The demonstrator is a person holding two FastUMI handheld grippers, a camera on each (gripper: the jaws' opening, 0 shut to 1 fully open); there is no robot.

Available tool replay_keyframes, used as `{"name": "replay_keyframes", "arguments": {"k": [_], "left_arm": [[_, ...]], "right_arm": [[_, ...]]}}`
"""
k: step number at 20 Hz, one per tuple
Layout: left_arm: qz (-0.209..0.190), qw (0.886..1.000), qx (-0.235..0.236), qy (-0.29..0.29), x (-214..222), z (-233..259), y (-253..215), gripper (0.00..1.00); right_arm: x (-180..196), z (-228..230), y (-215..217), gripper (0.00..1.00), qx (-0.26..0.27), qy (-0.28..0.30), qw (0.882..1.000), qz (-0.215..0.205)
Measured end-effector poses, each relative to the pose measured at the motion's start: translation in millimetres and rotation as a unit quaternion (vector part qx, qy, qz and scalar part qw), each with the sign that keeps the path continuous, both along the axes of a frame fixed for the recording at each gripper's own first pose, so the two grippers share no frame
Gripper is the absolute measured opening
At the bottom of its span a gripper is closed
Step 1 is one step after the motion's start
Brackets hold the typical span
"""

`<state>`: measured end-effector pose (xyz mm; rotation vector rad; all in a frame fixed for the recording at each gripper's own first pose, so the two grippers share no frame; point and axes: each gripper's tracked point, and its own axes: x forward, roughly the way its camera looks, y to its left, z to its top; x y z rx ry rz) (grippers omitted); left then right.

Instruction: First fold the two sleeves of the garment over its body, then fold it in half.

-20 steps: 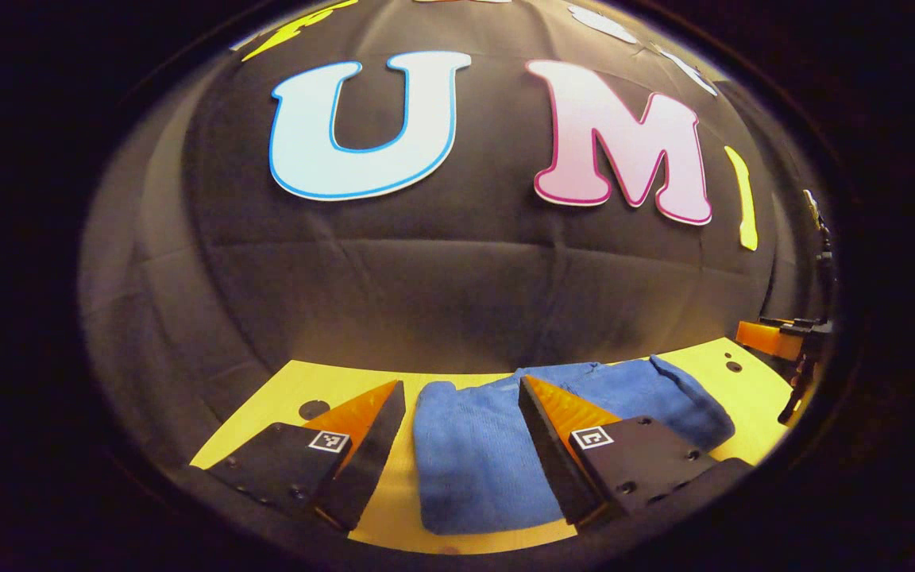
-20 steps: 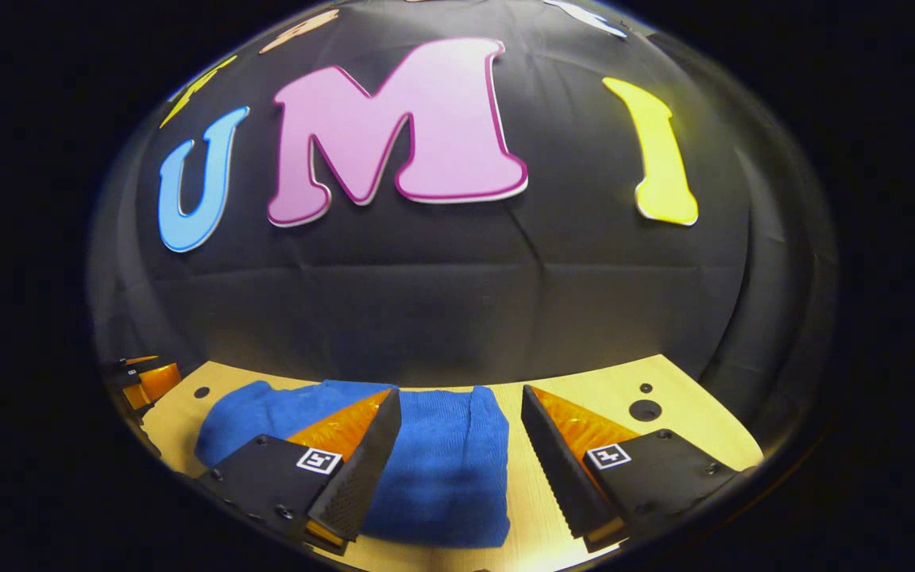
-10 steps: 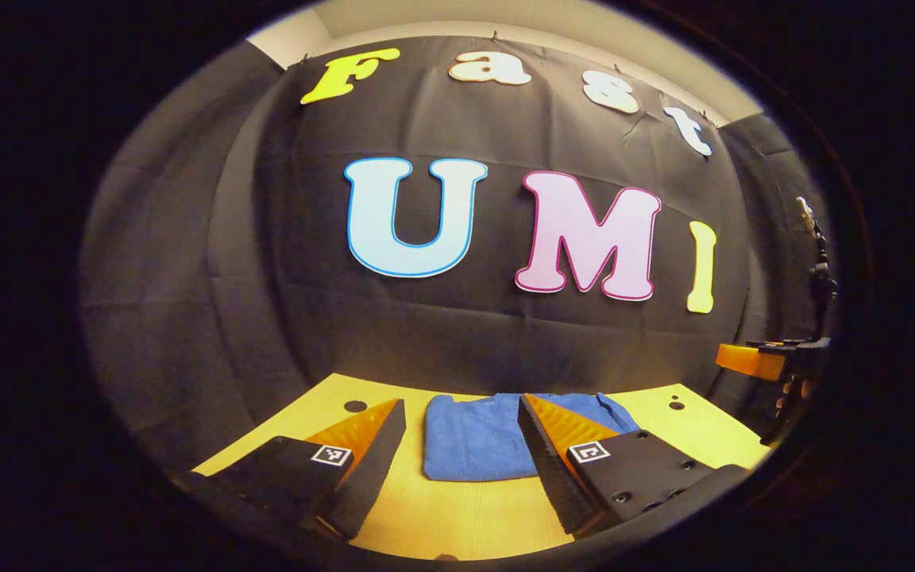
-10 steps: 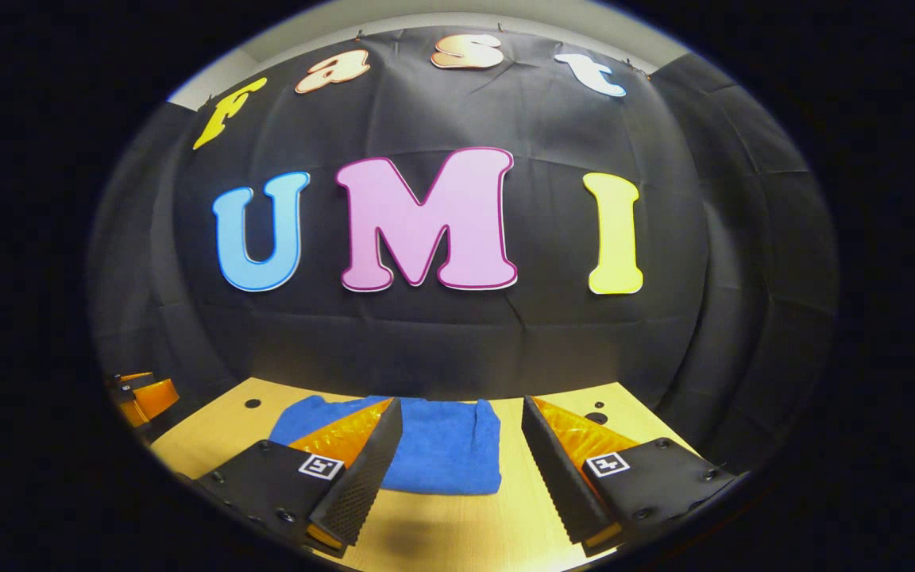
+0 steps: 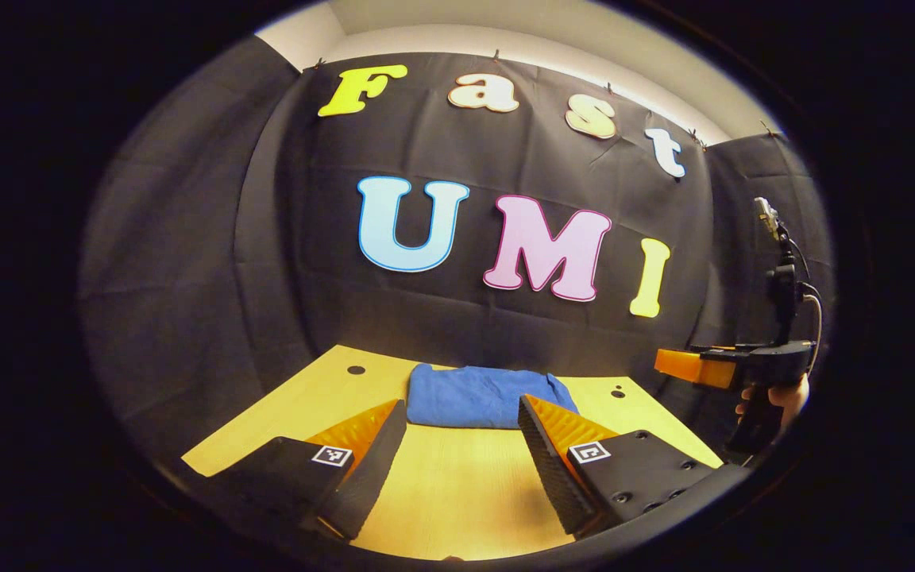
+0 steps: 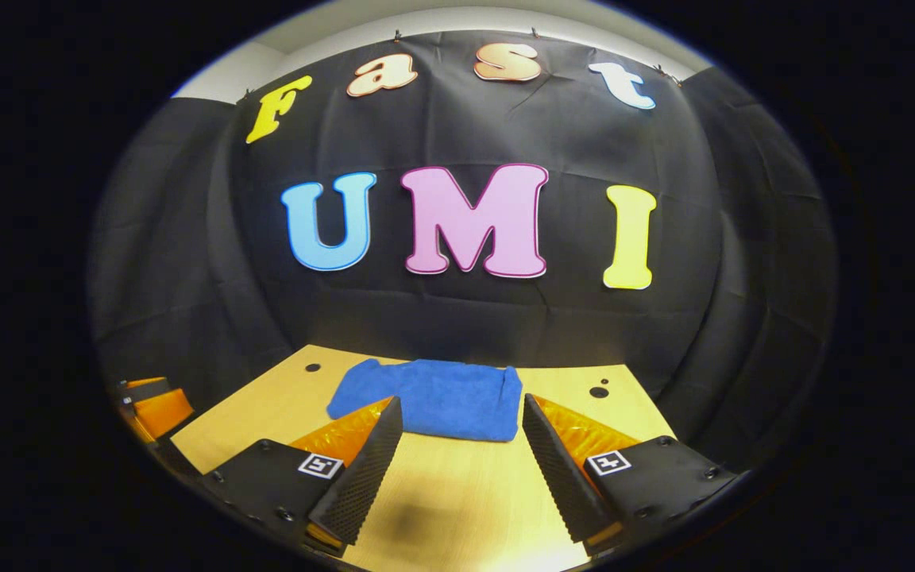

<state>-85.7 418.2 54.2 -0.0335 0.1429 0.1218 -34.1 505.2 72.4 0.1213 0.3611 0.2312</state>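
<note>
The blue terry-cloth garment (image 5: pixel 480 396) is lying folded into a compact rectangle on the pale wooden table (image 6: pixel 457 508), at twelve o'clock from both grippers, long axis crosswise. The left gripper (image 5: pixel 461 453) and right gripper (image 6: pixel 461 461) are hovering apart from it, jaws released and holding nothing, about equally near.

Blue garment (image 5: pixel 480 396) on a pale yellow-tan wooden table (image 5: pixel 457 485).

The garment is a solid blue with no print, with a fine knit-like texture in the right gripper view. The table shows a light wood grain and a few small dark round holes (image 6: pixel 599 392) near its far corners. Each gripper body is black and carries a small square black-and-white marker (image 6: pixel 319 465). The booth's cloth wall (image 6: pixel 457 326) is black, and a strip of pale off-white wall (image 5: pixel 553 32) shows above it.
</note>
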Motion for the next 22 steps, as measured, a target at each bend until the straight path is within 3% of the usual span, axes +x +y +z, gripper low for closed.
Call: {"name": "replay_keyframes", "arguments": {"k": [5, 8, 10, 11, 12, 17, 18, 22], "left_arm": [[-0.001, 0.999, 0.003, -0.035, -34.0, 23.2, -22.6, 0.82], [0.000, 0.996, 0.010, -0.088, -47.2, 50.9, -32.6, 0.84], [0.005, 0.991, 0.034, -0.126, -52.4, 67.8, -33.8, 0.82], [0.011, 0.990, 0.044, -0.136, -54.3, 72.5, -33.5, 0.81], [0.014, 0.988, 0.053, -0.143, -54.8, 73.1, -33.0, 0.81], [-0.002, 0.985, 0.057, -0.164, -59.8, 72.5, -48.2, 0.84], [-0.004, 0.984, 0.055, -0.167, -60.8, 72.9, -48.3, 0.79], [-0.005, 0.986, 0.046, -0.160, -63.8, 68.3, -42.8, 0.80]], "right_arm": [[-81.2, -0.5, 14.3, 0.96, 0.000, 0.027, 0.998, 0.062], [-112.8, 34.4, 15.9, 0.96, 0.063, -0.019, 0.996, 0.065], [-109.8, 70.3, 18.1, 0.95, 0.092, -0.087, 0.989, 0.073], [-107.0, 79.7, 19.6, 0.88, 0.090, -0.105, 0.987, 0.078], [-107.5, 80.0, 22.3, 0.94, 0.083, -0.111, 0.987, 0.080], [-97.4, 76.5, 32.6, 0.95, 0.095, -0.092, 0.988, 0.075], [-94.5, 79.6, 32.5, 0.95, 0.091, -0.098, 0.988, 0.075], [-89.0, 78.3, 35.5, 0.94, 0.064, -0.113, 0.988, 0.080]]}}
